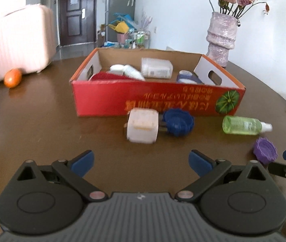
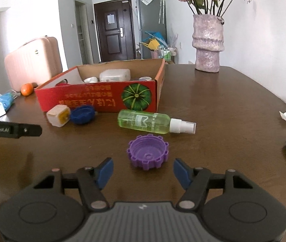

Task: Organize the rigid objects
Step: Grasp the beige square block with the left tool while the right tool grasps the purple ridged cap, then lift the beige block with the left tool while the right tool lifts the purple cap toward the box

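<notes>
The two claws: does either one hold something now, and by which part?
Nothing is held. The left claw is open over bare table. The right claw is open just short of the purple cap.

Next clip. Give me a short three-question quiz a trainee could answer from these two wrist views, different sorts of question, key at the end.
1. True or false: the purple cap lies on the table, open side up, just ahead of the right gripper.
2. The green spray bottle is: A) upright in the box; B) lying on its side in front of the box; C) held by the left gripper.
3. Fill in: right beside the white block in front of the box lies a ____ cap.

Key: 1 true. 2 B. 3 blue.
</notes>
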The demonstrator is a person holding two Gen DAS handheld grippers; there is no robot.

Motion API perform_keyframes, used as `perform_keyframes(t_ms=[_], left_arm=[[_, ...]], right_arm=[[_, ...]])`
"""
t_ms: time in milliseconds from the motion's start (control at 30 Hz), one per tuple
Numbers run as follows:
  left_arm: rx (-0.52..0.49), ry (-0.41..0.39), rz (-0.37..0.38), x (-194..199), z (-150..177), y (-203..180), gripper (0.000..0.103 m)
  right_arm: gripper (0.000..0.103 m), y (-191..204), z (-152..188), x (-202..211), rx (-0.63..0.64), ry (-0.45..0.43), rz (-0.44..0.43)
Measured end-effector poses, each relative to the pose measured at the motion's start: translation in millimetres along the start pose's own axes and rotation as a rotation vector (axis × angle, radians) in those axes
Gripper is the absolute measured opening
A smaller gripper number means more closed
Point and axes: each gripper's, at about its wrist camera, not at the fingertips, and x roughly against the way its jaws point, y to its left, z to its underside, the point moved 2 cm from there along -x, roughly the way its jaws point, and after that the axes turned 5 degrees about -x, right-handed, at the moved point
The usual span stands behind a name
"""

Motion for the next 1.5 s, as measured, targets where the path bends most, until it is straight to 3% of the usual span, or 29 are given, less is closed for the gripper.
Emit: perform_keyframes(t_ms=[100,233,267,500,767,900,1033,1233,1500], left_arm=[[-0.002,-0.031,0.008,-19,-10,2,0.100],[0.045,-0.042,0.034,-41,-20,10,0.077],[0.058,-0.044,0.042,-45,-22,12,0.076],[0.095,-0.031,0.083,-64,-26,19,0.050],[0.081,-0.025,0.088,-48,-15,16,0.049],[0.059,-0.048,0.078,-12,3,13,0.042],[0.041,-0.030,0.134,20,26,9,0.041],[0.050,-0.034,0.126,67,54,9,0.041],[0.039,-0.101,0.122,108,59,8,0.041]], right_arm=[[0.063,-2,-5,-14,0.003,0.007,-0.002],[0.053,-2,-9,-30,0.013,0.022,-0.004],[0.052,-2,-10,-32,0.016,0.021,-0.003],[0.052,0,-17,-46,0.025,0.012,-0.022],[0.052,5,-13,-43,0.012,0.018,-0.027],[0.052,9,-5,-25,0.003,0.013,-0.043],[0.052,20,6,-4,0.016,0.004,-0.069],[0.052,46,20,27,0.050,-0.018,-0.122],[0.052,69,27,63,0.095,-0.062,-0.160]])
